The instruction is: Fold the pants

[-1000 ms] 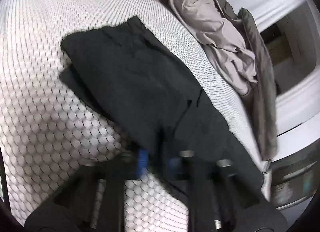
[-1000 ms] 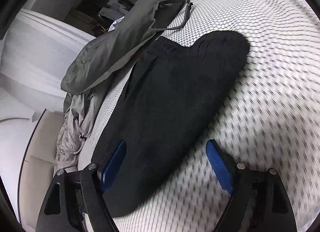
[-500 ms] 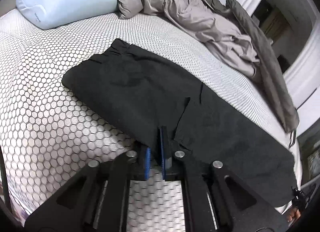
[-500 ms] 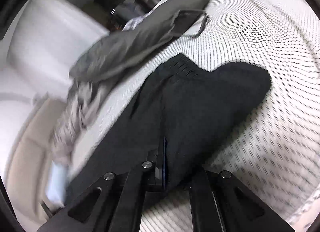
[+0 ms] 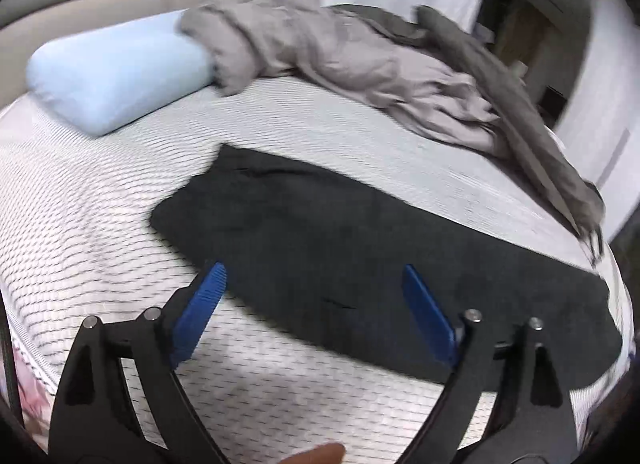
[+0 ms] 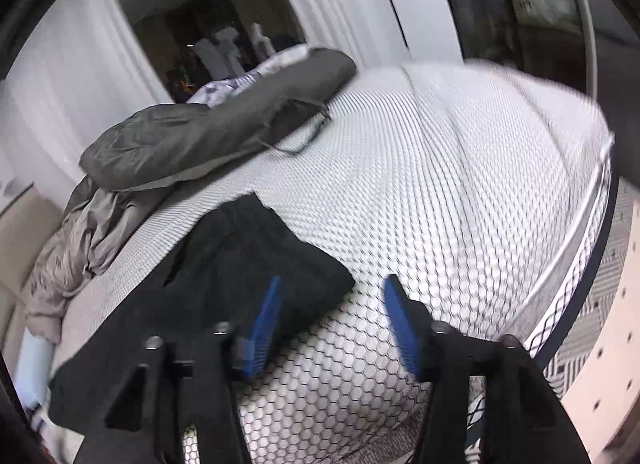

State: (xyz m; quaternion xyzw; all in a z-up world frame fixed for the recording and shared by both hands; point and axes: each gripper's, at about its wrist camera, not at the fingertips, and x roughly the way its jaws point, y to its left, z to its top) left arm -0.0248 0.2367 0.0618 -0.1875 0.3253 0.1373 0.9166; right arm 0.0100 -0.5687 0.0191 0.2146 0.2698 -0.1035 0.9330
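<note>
Both jaws opening, nothing held: left gripper (image 5: pixel 312 304) and right gripper (image 6: pixel 332 324) above pants (image 5: pixel 360 248). Regrasp matching pants edges, fold evenly.

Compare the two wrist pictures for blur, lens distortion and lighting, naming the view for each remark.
Left wrist view: motion blur smears the grey bedding and mattress pattern; fisheye bulges the bed; soft, even light. Right wrist view: the hexagon pattern on the mattress is sharper centrally, blurred at its far edge; the black pants show almost no detail; the doorway behind is dark.
</note>
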